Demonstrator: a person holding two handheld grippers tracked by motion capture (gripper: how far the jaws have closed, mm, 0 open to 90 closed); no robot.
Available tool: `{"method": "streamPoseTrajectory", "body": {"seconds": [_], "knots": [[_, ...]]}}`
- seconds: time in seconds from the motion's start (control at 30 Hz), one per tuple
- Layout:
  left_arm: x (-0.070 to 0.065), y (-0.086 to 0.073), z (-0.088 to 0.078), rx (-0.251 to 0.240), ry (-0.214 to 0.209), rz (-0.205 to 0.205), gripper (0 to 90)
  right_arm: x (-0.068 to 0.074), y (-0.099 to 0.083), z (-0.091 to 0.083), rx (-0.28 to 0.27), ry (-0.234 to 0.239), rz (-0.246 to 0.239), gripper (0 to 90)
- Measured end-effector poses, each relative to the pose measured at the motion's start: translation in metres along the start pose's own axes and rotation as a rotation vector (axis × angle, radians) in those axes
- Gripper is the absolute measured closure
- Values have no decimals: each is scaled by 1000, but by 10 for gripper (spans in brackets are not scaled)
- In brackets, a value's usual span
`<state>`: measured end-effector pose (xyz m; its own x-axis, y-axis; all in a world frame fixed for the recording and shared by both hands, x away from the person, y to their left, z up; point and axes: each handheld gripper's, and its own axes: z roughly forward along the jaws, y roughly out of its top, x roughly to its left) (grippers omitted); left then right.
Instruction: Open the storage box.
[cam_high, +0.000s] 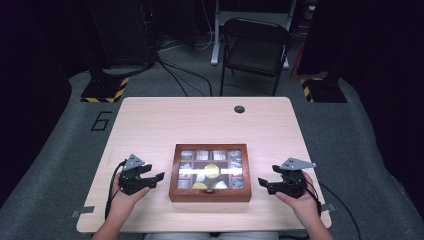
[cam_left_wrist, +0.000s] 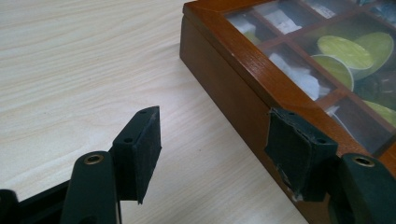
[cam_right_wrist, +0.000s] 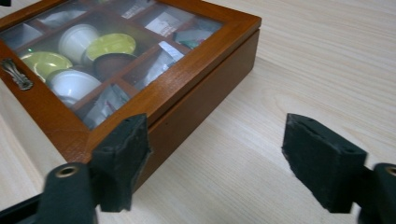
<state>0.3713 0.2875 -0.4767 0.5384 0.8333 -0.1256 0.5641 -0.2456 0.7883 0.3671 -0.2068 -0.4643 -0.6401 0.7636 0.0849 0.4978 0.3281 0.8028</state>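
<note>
Black pads up close: left gripper (cam_left_wrist: 212, 154) jaws apart, empty, one pad (cam_left_wrist: 299, 149) level with the wooden box's (cam_high: 210, 172) side wall; right gripper (cam_right_wrist: 224, 163) spread wide, empty, just beside the opposite wall. Box at mid-table (cam_high: 150, 120), lid shut (glass panes (cam_right_wrist: 107, 51) over cups and packets). Risks: uneven squeeze skewing or sliding the box; pad slipping on smooth wood; lid lifting at its clasp (cam_right_wrist: 16, 74).

A pale wood-grain table (cam_high: 165, 122) carries a brown wooden box (cam_high: 210, 194) with a glass-paned lid, lying flat toward six o'clock of its centre. A small dark round hole (cam_high: 239, 109) sits near the table's twelve o'clock edge.
</note>
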Motion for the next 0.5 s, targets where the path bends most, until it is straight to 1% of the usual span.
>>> {"method": "streamPoseTrajectory", "body": {"seconds": [0.03, 0.13, 0.27, 0.3, 0.37, 0.43, 0.5], "knots": [[-1, 0, 0, 0, 0, -1, 354, 1, 0, 0, -4, 7, 1, 255], [-3, 0, -2, -3, -6, 6, 354, 1, 2, -1, -17, 21, -2, 261], [-6, 0, -5, -6, -22, 10, 354, 6, 3, -3, -25, 34, -35, 262], [-8, -1, -7, -8, -28, 2, 355, 8, 3, -3, -23, 32, -46, 267], [-11, -1, -10, -13, -34, 9, 356, 12, 2, -4, -27, 41, -67, 283], [-13, -2, -13, -17, -43, 10, 356, 15, 1, -6, -30, 52, -78, 327], [-17, -3, -16, -21, -55, 11, 357, 19, 0, -9, -28, 69, -74, 384]]}}
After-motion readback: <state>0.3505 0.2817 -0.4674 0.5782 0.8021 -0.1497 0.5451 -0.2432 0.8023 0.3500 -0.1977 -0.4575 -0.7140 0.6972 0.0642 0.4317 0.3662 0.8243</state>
